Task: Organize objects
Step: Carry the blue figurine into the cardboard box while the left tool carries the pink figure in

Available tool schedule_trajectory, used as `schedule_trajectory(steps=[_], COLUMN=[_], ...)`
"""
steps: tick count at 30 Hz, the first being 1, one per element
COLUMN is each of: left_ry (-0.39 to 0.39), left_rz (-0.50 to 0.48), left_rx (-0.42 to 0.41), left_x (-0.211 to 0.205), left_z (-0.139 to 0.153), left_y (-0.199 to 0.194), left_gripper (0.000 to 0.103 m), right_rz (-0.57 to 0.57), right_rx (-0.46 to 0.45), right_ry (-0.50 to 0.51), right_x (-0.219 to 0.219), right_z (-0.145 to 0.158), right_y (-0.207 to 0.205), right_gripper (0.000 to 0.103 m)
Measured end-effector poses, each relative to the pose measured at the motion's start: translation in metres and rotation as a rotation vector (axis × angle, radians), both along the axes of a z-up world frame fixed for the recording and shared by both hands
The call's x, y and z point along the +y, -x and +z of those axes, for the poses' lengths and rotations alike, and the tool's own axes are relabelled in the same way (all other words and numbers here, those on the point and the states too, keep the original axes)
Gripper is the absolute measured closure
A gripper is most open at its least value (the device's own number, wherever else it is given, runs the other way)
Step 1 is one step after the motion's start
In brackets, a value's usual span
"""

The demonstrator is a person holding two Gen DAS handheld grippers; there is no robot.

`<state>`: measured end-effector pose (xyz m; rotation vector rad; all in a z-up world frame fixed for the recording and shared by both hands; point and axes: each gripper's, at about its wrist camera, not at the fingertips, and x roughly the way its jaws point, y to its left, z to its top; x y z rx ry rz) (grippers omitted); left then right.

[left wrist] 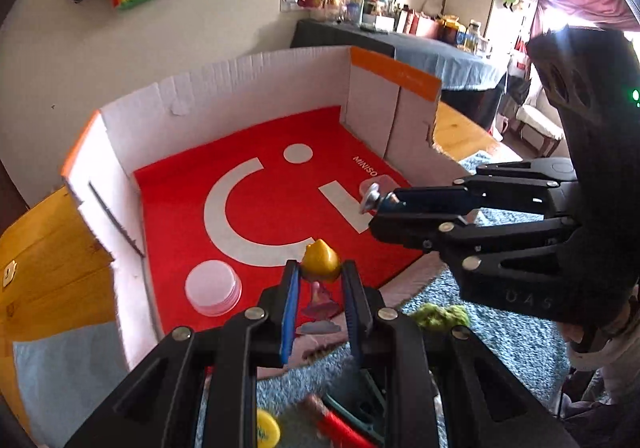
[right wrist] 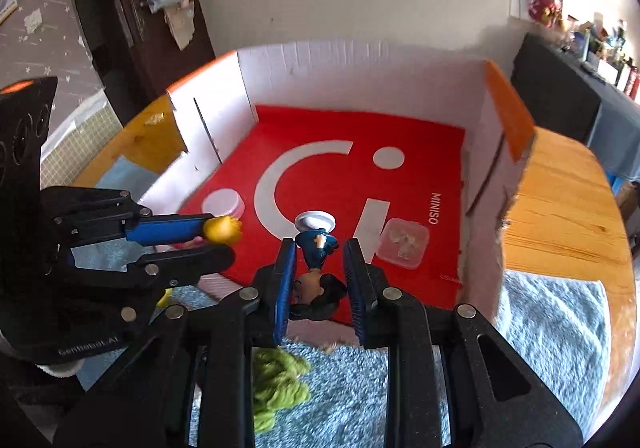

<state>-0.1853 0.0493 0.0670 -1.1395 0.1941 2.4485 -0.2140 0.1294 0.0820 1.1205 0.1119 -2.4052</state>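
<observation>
Red covers the floor of the big white cardboard box (left wrist: 224, 96), which has a white smiley shape and the word MINISO on it. The box sits on a wooden table (right wrist: 560, 208) with a fluffy blue rug (right wrist: 540, 328) in front of it.

The left gripper (left wrist: 320, 280) pinches a small toy figure with a yellow head and pink body (left wrist: 320, 260) between its blue pads. The yellow head sticks out past the fingertips, over the near edge of the box. In the right wrist view that gripper (right wrist: 212, 236) comes in from the left, with the yellow head (right wrist: 222, 229) at its tip.

The right gripper (right wrist: 320, 260) pinches a small toy figure in a dark blue suit (right wrist: 316, 244). The toy is held upside down, its black hair near the camera and its round white base (right wrist: 315, 220) pointing into the box, above the red floor.

Inside the box lie a round white lid (left wrist: 212, 284) near the left wall and a clear square plastic case (right wrist: 402, 242) just to the right of the blue toy. A green woolly clump (right wrist: 276, 380) rests on the rug below the right gripper.
</observation>
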Motion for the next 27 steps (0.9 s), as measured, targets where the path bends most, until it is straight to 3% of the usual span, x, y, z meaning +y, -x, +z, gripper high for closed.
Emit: schedule_trajectory(steps=[14,27], left_ry=[0.052,0.017], left_rz=[-0.005,-0.017], left_rx=[-0.085,-0.104], left_x=[0.007,0.003], left_z=[-0.029,-0.033], left_y=[0.029,0.033], left_gripper=[0.081,0.081], right_rz=[0.035,0.053], right_rx=[-0.117,-0.148], right_ry=[-0.085,-0.090], right_x=[-0.006,-0.011], right_z=[-0.030,-0.035], right_y=[0.019,0.023], right_gripper=[0.080,0.080])
